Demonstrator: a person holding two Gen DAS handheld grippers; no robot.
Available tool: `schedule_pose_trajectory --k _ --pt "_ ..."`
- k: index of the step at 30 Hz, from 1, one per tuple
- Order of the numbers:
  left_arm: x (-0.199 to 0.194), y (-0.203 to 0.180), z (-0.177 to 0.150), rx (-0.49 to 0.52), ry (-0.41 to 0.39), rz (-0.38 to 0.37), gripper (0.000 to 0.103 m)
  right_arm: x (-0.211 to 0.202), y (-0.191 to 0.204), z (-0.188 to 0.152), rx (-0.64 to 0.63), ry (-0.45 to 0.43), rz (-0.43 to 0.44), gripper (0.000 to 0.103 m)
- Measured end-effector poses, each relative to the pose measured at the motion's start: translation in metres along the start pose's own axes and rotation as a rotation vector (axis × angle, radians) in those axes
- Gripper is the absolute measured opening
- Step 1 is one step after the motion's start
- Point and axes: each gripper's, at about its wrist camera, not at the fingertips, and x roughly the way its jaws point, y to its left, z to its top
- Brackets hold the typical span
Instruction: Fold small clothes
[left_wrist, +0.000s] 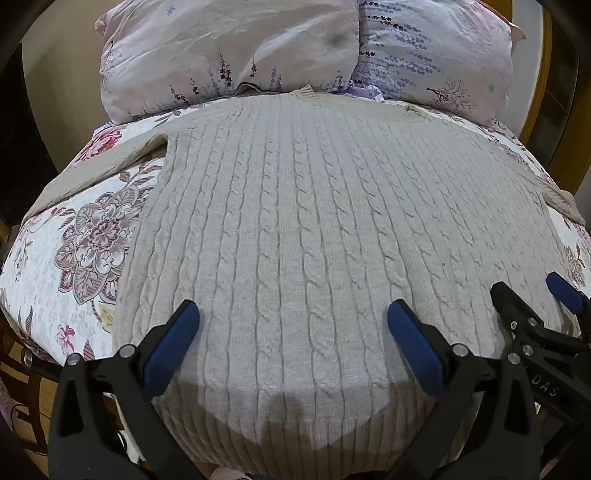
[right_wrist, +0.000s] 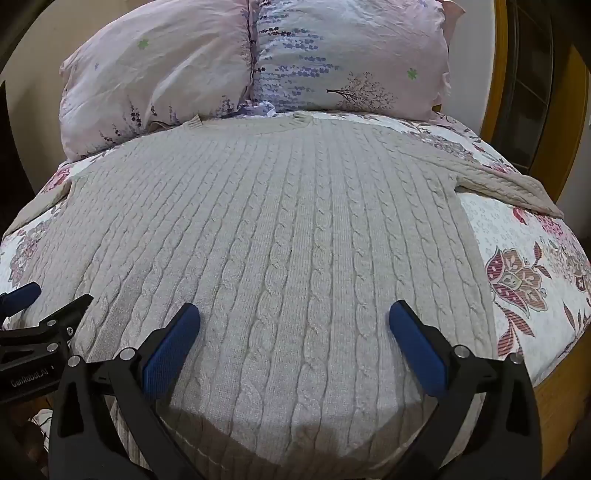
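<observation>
**Cable-knit sweater spread flat on bed, both grippers open above the hem**

Landmark: the grey cable-knit sweater (left_wrist: 314, 229), lying flat and face-up on the floral bedspread (left_wrist: 70, 258). It covers most of the bed's width. Neckline at the far end, ribbed hem at the near end, hanging just over the bed's near edge. One sleeve (left_wrist: 99, 166) runs out to the sweater's left across the bedspread; the other sleeve (right_wrist: 509, 188) angles out to the right, toward the bed's side edge.

Beyond the neckline: two pillows side by side, touching each other, in pale lavender-print cases. Left pillow (left_wrist: 221, 55), right pillow (right_wrist: 351, 55). The collar lies just at their base.

Left gripper (left_wrist: 293, 325): jaws wide apart, holding nothing, blue pads over the sweater's lower body near the hem, left of centre.

Right gripper (right_wrist: 294, 325): jaws likewise spread, holding nothing, over the lower body right of centre, just beside the left gripper.

Shadow falls across the hem below both grippers. Whether the pads touch the knit cannot be told.
</observation>
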Motion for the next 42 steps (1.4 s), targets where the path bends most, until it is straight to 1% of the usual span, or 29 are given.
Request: schedule_pose_trajectory --k 42 --pt "-0.0002 0.0 0.0001 0.002 -0.005 0.003 0.101 0.0011 0.0001 0.0005 0.001 0.012 0.0 0.102"
